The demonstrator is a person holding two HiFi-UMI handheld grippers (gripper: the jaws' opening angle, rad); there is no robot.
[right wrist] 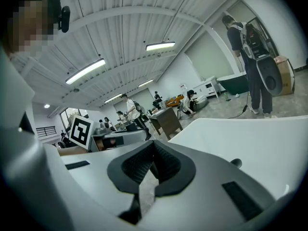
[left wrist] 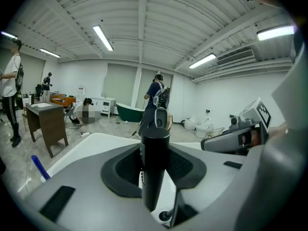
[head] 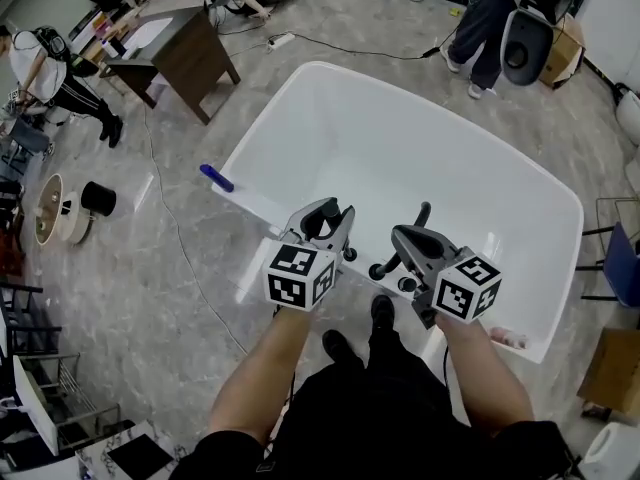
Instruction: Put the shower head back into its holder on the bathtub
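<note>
The shower head's black cylindrical handle (left wrist: 154, 167) stands upright between the pads of my left gripper (left wrist: 155, 150), which is shut on it. In the head view my left gripper (head: 328, 214) hovers over the near rim of the white bathtub (head: 300, 78). Black fittings (head: 386, 269) sit on that rim between the two grippers; which of them is the holder I cannot tell. A small black fitting (left wrist: 166, 215) shows just under the handle's lower end. My right gripper (head: 406, 236) is beside the left one over the same rim, shut with nothing between its pads (right wrist: 144, 170).
A blue object (head: 215, 178) lies on the tub's left rim. A dark wooden table (head: 185, 53) stands beyond the tub on the left, with a cable across the floor. People stand at the far left and far right. Cardboard boxes (head: 612, 368) sit to the right.
</note>
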